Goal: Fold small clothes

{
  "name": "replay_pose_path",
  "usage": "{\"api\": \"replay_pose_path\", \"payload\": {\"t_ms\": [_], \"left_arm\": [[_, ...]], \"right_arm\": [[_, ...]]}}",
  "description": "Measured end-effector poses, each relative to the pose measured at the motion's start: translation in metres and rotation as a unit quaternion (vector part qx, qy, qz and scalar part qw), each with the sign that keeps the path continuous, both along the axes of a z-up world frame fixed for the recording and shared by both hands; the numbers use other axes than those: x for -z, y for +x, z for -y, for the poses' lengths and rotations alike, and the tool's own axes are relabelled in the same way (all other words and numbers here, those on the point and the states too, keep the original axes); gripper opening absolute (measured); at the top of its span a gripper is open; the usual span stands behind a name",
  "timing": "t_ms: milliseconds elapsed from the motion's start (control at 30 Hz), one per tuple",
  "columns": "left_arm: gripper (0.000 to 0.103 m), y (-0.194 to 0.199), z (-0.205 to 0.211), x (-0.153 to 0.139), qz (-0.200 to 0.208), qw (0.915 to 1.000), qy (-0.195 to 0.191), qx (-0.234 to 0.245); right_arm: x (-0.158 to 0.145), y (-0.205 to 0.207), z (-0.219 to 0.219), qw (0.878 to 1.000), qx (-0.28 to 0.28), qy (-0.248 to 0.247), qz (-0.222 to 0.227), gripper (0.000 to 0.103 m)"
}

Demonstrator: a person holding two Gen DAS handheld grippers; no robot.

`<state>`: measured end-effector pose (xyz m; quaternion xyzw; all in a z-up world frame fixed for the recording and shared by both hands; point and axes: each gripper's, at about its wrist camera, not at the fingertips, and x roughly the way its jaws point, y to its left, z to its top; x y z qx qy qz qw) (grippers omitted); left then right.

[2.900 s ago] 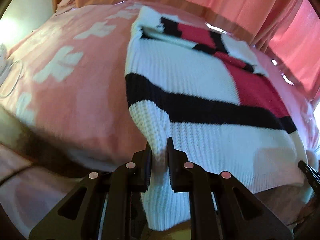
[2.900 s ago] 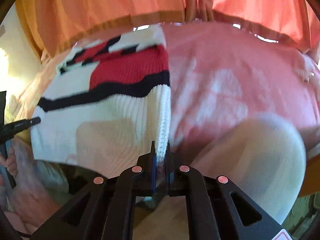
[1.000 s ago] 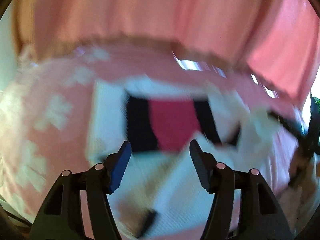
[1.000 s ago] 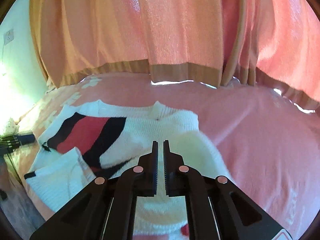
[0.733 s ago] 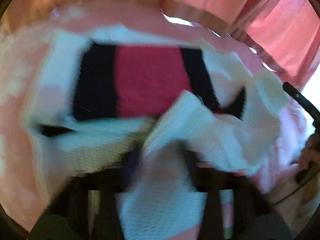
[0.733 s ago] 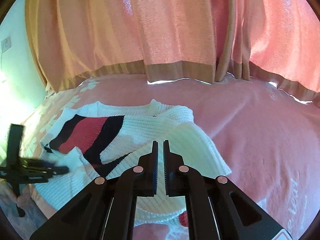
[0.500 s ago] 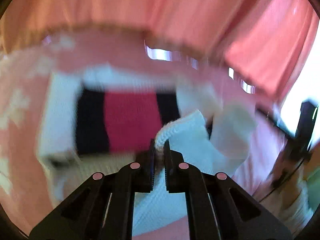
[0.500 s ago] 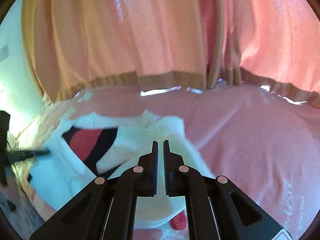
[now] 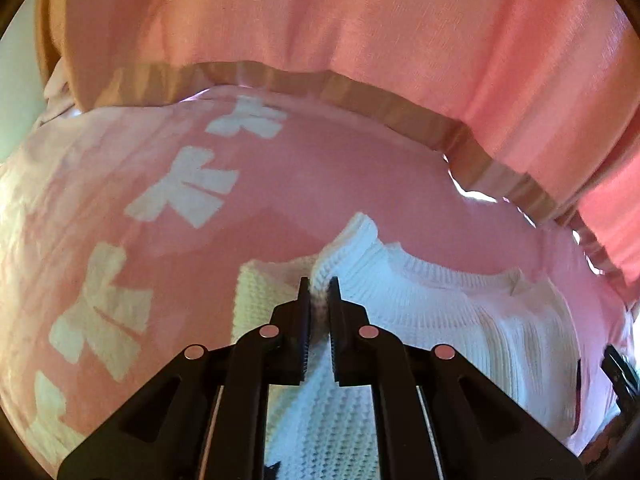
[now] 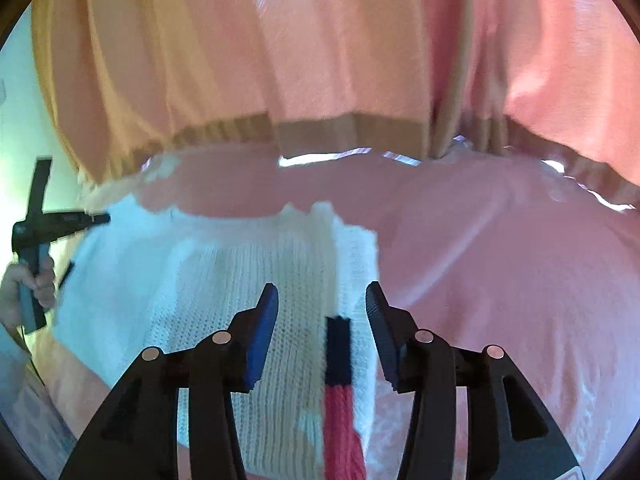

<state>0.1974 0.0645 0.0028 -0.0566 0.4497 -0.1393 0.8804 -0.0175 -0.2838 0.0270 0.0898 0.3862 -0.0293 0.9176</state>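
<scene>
A white knit sweater [image 9: 460, 312] with black and red blocks lies folded over on the pink bedspread [image 9: 280, 184]. My left gripper [image 9: 319, 284] is shut on a pinched fold of its white knit near the ribbed neckline. In the right wrist view the sweater [image 10: 224, 280] spreads below and left, white side up, with a black and red strip showing at its right edge. My right gripper [image 10: 322, 300] hangs just above that edge with its jaws opening and no cloth pressed between them. The left gripper [image 10: 80, 218] shows at the far left, held by a hand [image 10: 24, 288].
Pink curtains [image 9: 360, 32] with a tan hem hang behind the bed. White bow shapes [image 9: 188, 188] pattern the bedspread at the left. Bare pink bedspread [image 10: 500, 260] stretches to the right of the sweater.
My left gripper shut on a white fold and carried it over the red and black panel toward the neckline. My right gripper's jaws parted and let go of the cloth.
</scene>
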Motion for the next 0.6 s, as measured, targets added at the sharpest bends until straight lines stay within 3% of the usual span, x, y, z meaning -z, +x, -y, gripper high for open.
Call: {"api": "replay_pose_path", "payload": {"t_ms": [100, 167, 200, 233, 333, 400, 500, 567, 600], "left_arm": [[0.009, -0.012, 0.003, -0.002, 0.009, 0.9999, 0.012, 0.004], [0.009, -0.015, 0.003, 0.002, -0.012, 0.9999, 0.002, 0.005], [0.009, -0.016, 0.004, 0.002, -0.016, 0.9998, -0.001, 0.007], [0.009, -0.018, 0.003, 0.002, -0.014, 0.9999, 0.001, 0.010], [0.009, -0.023, 0.008, -0.005, 0.001, 0.9998, 0.004, 0.019], [0.010, -0.026, 0.010, -0.008, 0.007, 0.9998, 0.002, 0.020], [0.011, -0.021, 0.018, 0.007, -0.015, 0.9991, 0.034, 0.018], [0.011, -0.017, 0.022, 0.018, -0.029, 0.9977, 0.060, 0.014], [0.011, -0.017, 0.022, 0.018, -0.033, 0.9971, 0.067, 0.009]], "right_arm": [[0.021, 0.019, 0.002, 0.999, 0.011, -0.015, -0.046, 0.046], [0.033, 0.021, 0.001, 0.998, 0.010, 0.005, -0.065, 0.041], [0.037, 0.022, 0.000, 0.997, 0.004, 0.007, -0.071, 0.015], [0.038, 0.021, -0.002, 0.997, 0.004, -0.005, -0.076, 0.008], [0.016, 0.006, 0.005, 0.999, 0.027, -0.011, -0.016, 0.007], [0.011, -0.001, 0.019, 0.998, 0.067, -0.014, 0.000, 0.007], [0.053, 0.014, 0.039, 0.991, 0.083, 0.015, -0.104, 0.008], [0.056, 0.013, 0.032, 0.991, 0.080, 0.013, -0.109, 0.009], [0.046, 0.011, 0.026, 0.993, 0.079, -0.008, -0.090, 0.012]]}}
